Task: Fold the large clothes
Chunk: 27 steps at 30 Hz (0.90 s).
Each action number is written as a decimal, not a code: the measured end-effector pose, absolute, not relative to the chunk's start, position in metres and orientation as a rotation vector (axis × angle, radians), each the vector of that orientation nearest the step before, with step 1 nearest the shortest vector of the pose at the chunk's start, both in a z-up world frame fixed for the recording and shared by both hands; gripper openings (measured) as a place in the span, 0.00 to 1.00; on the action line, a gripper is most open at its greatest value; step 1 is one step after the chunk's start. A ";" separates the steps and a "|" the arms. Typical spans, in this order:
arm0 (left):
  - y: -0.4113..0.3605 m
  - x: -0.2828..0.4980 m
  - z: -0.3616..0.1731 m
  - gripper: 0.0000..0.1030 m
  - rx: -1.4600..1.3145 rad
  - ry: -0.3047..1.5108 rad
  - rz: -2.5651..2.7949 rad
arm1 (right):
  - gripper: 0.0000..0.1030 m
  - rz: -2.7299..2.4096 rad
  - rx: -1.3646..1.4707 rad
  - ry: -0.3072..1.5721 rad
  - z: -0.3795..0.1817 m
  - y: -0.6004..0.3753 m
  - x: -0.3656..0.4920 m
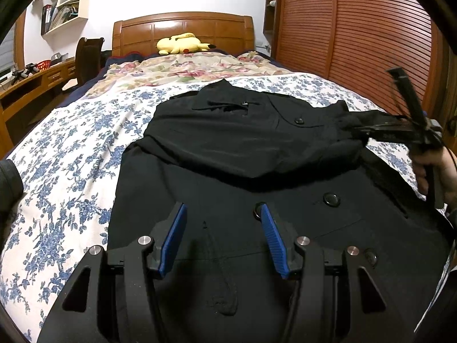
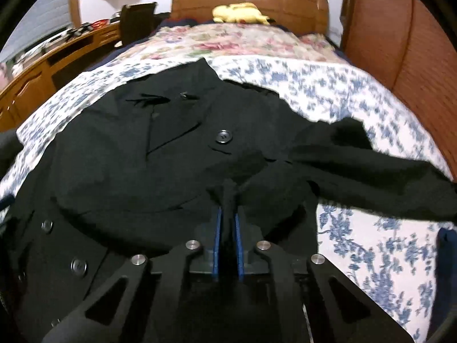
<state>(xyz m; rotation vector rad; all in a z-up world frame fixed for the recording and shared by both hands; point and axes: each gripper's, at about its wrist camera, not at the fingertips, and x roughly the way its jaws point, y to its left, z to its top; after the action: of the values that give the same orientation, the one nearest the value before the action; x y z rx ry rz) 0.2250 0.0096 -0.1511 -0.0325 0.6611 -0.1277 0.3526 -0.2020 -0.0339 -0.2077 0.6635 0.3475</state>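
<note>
A large black coat [image 1: 228,148] with big buttons lies face up on the bed, collar toward the headboard. One sleeve is folded across its chest. My left gripper [image 1: 221,214] is open and empty, hovering over the coat's lower front. My right gripper [image 2: 227,214] is shut on a fold of the coat's right sleeve [image 2: 371,171] and holds it lifted above the bed. In the left wrist view the right gripper [image 1: 354,128] shows at the right edge with the sleeve [image 1: 342,114] in it.
The bed has a blue-flowered sheet [image 1: 71,157] and a pink floral quilt [image 1: 200,68]. A yellow plush toy [image 1: 180,44] lies by the wooden headboard [image 1: 182,31]. A slatted wooden wardrobe [image 1: 357,43] stands right; a desk [image 1: 28,85] and chair [image 1: 88,57] stand left.
</note>
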 end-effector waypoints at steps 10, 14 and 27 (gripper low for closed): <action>0.014 0.221 -0.149 0.54 -0.042 0.644 -0.116 | 0.07 0.388 -0.183 0.547 -0.031 -0.216 0.253; 0.013 0.221 -0.149 0.54 -0.037 0.642 -0.111 | 0.07 0.411 -0.205 0.607 -0.061 -0.212 0.219; 0.008 0.220 -0.147 0.54 -0.010 0.630 -0.092 | 0.37 0.430 -0.164 0.624 -0.066 -0.216 0.161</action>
<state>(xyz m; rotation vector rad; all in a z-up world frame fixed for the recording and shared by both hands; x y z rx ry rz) 0.2199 0.0075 -0.1467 -0.0102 0.6302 -0.0924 0.1614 -0.2163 -0.0662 -0.1643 0.6241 0.4301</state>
